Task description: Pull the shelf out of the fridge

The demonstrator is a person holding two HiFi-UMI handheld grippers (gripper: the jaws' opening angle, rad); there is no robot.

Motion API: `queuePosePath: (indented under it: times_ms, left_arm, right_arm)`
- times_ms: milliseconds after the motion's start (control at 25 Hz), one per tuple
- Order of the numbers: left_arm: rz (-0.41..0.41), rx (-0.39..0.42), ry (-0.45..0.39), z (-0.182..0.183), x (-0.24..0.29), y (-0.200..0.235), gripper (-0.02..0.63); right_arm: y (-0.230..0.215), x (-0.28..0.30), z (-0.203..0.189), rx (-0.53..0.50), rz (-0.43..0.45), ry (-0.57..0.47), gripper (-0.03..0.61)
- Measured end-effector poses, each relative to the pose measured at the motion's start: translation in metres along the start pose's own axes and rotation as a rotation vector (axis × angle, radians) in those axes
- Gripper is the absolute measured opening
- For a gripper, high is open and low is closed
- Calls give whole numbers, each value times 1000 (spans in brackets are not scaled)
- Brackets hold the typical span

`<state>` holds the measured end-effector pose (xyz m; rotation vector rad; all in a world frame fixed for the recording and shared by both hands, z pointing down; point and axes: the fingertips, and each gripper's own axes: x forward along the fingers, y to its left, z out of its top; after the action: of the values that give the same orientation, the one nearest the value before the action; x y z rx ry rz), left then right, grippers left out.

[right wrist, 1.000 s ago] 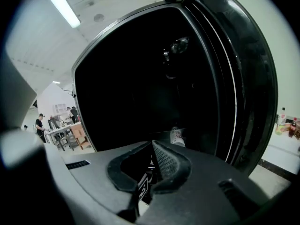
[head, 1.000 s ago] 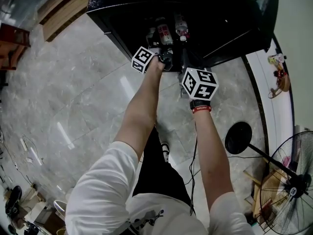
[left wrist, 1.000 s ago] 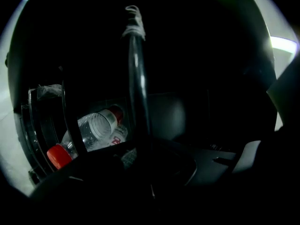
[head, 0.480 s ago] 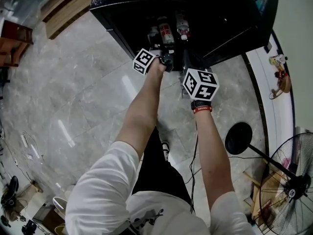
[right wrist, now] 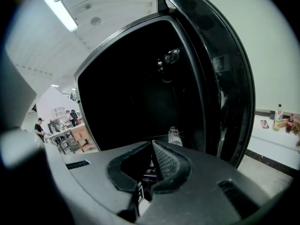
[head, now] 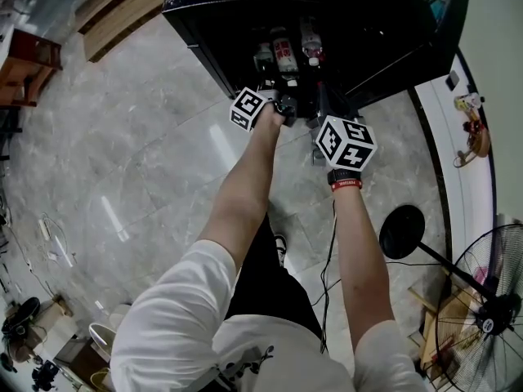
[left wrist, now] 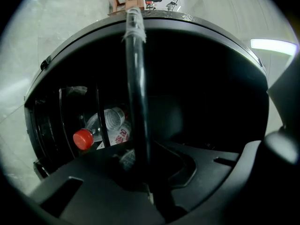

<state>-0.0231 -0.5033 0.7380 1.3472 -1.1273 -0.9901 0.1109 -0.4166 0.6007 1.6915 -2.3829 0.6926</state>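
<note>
The black fridge (head: 368, 23) stands open at the top of the head view. Its wire shelf (head: 288, 78) carries three bottles (head: 283, 51). My left gripper (head: 284, 104) is shut on the shelf's front rail, a black bar (left wrist: 136, 78) that runs up between the jaws in the left gripper view (left wrist: 140, 158). Behind the bar lies a red-capped bottle (left wrist: 83, 138). My right gripper (head: 325, 113) hovers just right of the left one, in front of the fridge opening. Its jaws (right wrist: 152, 143) meet at the tips with nothing between them.
The fridge door (right wrist: 220, 78) hangs open on the right. A standing fan (head: 482, 317) and its round base (head: 400, 229) are on the marble floor at lower right. A white ledge (head: 458, 162) with small items runs along the right. Wooden furniture (head: 29, 68) is far left.
My left gripper has drawn back a little from the fridge toward the person, still on the rail, and the bottles have come slightly outward with it. The right gripper has hardly moved.
</note>
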Motion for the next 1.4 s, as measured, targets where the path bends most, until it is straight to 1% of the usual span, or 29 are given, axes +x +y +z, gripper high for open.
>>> queuePosePath:
  times_ms: [280,400,600,800,960,1160,1400]
  left_arm:
    - [2,-5,0,-4,-14,0,31]
    - [7,-20,-3,-7,-22,0,31]
    - [-5,-27,-1,-12,-37,1,29]
    - [2,-41,-1,-14,-40,2,29]
    - [8,-46,2,-15,-46,2,29]
    - [8,-48,0,-17,-55,1,29]
    - [-6,-58,18,-22,-76,3,29]
  right_arm:
    - [2,-11,-8,6,2,12,14]
    - [2,-17,-9,6,-1,14,14]
    - [-4,-29,-1,-5,-14,8,14]
    - [-9,-34,6,6,-29,-7,14]
    - [-4,-39,2,4,-29,0,14]
    - [4,-44,-4,26,-19,8,14]
    - [7,-52,-1,32,-20,7,14]
